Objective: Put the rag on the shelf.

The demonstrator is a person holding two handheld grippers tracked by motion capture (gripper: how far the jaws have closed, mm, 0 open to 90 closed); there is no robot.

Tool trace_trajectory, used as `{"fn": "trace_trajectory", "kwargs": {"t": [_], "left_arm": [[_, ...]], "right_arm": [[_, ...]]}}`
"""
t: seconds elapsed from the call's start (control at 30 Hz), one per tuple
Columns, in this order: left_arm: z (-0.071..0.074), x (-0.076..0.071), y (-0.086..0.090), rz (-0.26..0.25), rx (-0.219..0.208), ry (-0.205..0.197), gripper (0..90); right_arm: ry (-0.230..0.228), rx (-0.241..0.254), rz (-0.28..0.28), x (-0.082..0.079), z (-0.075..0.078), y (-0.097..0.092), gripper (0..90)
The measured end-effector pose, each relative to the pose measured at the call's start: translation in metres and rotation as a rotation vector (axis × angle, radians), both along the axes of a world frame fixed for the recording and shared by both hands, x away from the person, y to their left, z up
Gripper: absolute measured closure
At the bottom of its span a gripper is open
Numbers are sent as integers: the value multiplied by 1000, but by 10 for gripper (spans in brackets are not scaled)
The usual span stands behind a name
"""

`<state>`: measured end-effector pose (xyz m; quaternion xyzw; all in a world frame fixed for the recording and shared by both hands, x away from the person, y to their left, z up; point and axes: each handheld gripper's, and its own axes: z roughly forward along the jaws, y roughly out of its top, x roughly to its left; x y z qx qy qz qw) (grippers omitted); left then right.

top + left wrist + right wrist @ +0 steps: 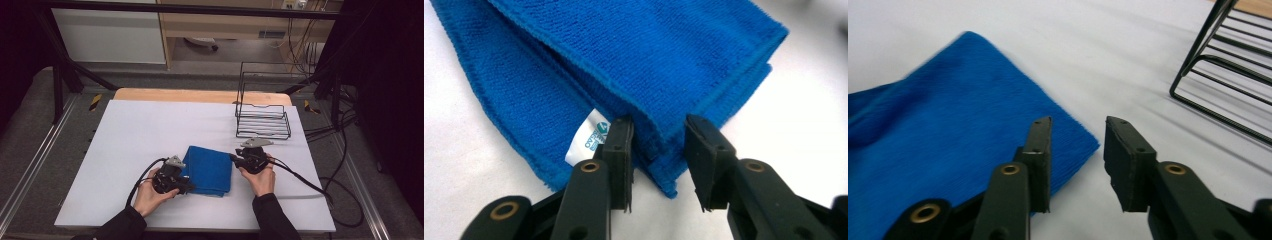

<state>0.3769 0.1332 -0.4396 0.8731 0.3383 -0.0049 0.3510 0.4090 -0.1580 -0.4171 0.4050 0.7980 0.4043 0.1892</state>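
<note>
With the folded blue cloth [210, 170] at the lower middle of the worktop [130, 135], we should slide the half-open left claw [658, 150] deeper over its corner before closing, while the right claw [1077, 150] waits open, holding nothing

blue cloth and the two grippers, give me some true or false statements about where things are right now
1. The blue cloth lies folded on the white table. True.
2. The wire rack holds the cloth. False: the rack is empty and stands beyond the cloth, toward the table's far right.
3. The left gripper has a corner of the cloth between its parted jaws. True; whether the pads press on it cannot be told.
4. The right gripper is clamped on the cloth. False: its jaws stand apart at the cloth's corner, with bare table in the gap.
5. A white label shows at the cloth's edge in the left gripper view. True.
6. The cloth is red. False: it is blue.
</note>
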Motion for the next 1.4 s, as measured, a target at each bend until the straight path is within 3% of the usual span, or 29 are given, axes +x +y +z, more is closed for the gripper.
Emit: {"fn": "trace_trajectory", "kwargs": {"t": [0.17,0.3,0.4,0.57,0.63,0.73,0.87,0.93,1.03,1.1,1.2,1.27,1.3,1.4], "left_arm": [[-1,-3,1,38,4,5,694],[-1,-4,0,54,21,-6,840],[1,-4,1,46,20,-11,880],[23,-2,11,56,-38,-54,887],[30,1,16,67,-26,-71,888],[30,9,21,85,32,-100,888],[19,17,27,85,38,-55,888],[12,16,27,77,54,-56,886],[6,13,25,54,62,-72,870],[5,11,23,47,68,-93,848],[2,10,22,48,94,-126,730],[2,10,23,53,93,-130,681],[4,10,25,56,90,-138,647],[11,8,29,67,54,-154,579]], "right_arm": [[3,26,37,-24,5,-9,568],[12,32,57,-35,1,-13,545],[22,46,71,-39,-1,-12,525],[35,74,90,-45,0,-7,487],[42,80,102,-48,-1,-2,473],[69,91,108,-49,-5,5,438],[110,67,104,-50,-13,18,414],[126,79,92,-51,-17,23,410],[172,88,53,-53,-26,30,395],[169,69,27,-56,-29,32,395],[174,43,6,-60,-31,36,404],[187,30,18,-62,-36,41,435],[170,20,11,-63,-36,43,475],[178,34,-5,-67,-36,48,585]]}}
